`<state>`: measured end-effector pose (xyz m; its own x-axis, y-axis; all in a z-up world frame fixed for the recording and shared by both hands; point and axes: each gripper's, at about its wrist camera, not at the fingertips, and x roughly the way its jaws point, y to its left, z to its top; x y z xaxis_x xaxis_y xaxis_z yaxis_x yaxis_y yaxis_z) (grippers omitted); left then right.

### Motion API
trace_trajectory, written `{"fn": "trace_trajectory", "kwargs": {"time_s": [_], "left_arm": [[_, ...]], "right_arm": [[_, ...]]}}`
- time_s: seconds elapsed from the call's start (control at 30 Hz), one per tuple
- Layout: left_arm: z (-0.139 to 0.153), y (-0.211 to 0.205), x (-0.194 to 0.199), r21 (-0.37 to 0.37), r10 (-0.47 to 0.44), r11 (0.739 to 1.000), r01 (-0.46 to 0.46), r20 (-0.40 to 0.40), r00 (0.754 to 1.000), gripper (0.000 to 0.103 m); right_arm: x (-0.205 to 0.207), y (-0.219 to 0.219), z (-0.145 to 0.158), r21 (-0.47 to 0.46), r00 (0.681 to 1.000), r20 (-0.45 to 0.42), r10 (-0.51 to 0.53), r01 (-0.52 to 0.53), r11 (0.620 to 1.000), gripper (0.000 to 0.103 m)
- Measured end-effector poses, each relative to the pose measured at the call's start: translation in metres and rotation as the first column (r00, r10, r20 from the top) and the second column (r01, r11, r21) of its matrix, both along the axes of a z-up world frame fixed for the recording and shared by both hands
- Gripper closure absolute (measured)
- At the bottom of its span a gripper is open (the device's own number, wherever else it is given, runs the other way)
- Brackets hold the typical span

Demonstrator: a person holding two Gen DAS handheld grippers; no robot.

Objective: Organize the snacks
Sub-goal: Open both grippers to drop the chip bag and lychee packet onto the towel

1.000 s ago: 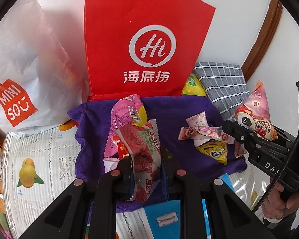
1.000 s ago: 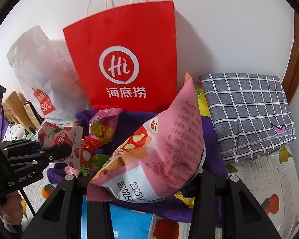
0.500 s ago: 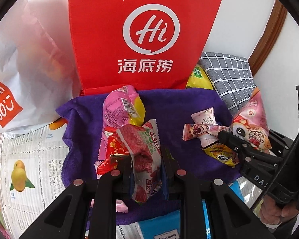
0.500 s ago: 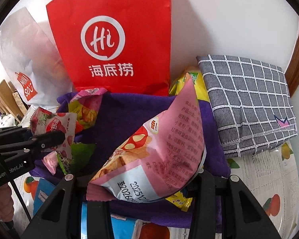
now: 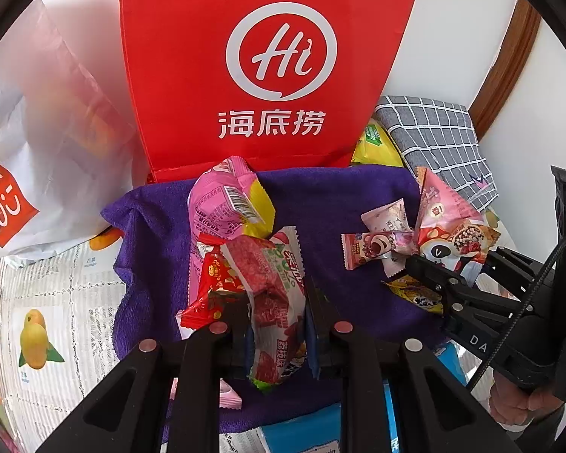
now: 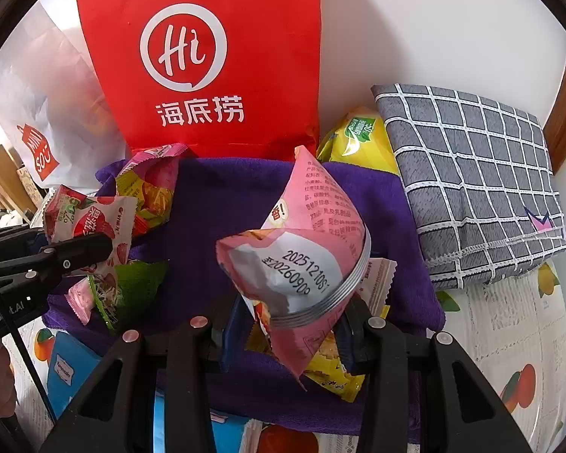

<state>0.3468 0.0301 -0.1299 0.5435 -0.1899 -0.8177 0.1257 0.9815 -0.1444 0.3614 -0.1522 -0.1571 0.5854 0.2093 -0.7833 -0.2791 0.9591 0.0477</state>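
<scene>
My left gripper [image 5: 277, 321] is shut on a red snack packet [image 5: 271, 283] and holds it over the left part of a purple cloth [image 5: 339, 196]; it also shows in the right wrist view [image 6: 94, 222]. My right gripper [image 6: 288, 328] is shut on a pink triangular snack bag [image 6: 305, 241], held low over the cloth's right part [image 6: 222, 207]. The bag also shows in the left wrist view [image 5: 445, 222]. Several loose snack packets lie on the cloth, including a pink and yellow bag [image 5: 226, 200] and small pink wrappers [image 5: 381, 234].
A red paper bag [image 5: 268, 56] stands against the wall behind the cloth. A white plastic bag [image 5: 37, 132] stands to its left. A folded grey checked cloth [image 6: 468, 181] and a yellow packet [image 6: 358, 139] lie at the right. A blue box [image 6: 68, 370] lies near the front.
Both grippers have moved forward and down toward the purple cloth and the red bag. The pink triangular bag has tipped and hangs lower in the right gripper.
</scene>
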Motion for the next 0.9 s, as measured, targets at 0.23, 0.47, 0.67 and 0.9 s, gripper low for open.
{"fn": "trace_trajectory", "kwargs": {"time_s": [0.23, 0.47, 0.67, 0.9], "left_arm": [[-0.001, -0.005, -0.003, 0.006, -0.023, 1.000, 0.023, 0.000, 1.000, 0.082], [-0.003, -0.007, -0.003, 0.000, -0.036, 0.999, 0.036, -0.004, 0.999, 0.081], [-0.004, -0.003, -0.002, -0.011, -0.031, 0.999, 0.031, -0.014, 0.999, 0.080], [-0.004, -0.003, -0.003, -0.013, -0.033, 0.999, 0.033, -0.017, 0.999, 0.079]], "right_arm": [[-0.002, 0.000, 0.000, -0.003, 1.000, -0.001, -0.004, 0.004, 1.000, 0.062], [-0.007, -0.002, 0.001, 0.004, 1.000, -0.002, -0.019, 0.019, 1.000, 0.062], [-0.010, -0.004, 0.000, 0.005, 0.999, -0.011, -0.034, 0.034, 0.999, 0.061], [-0.014, -0.004, 0.001, 0.007, 0.998, -0.016, -0.058, 0.059, 0.998, 0.056]]}}
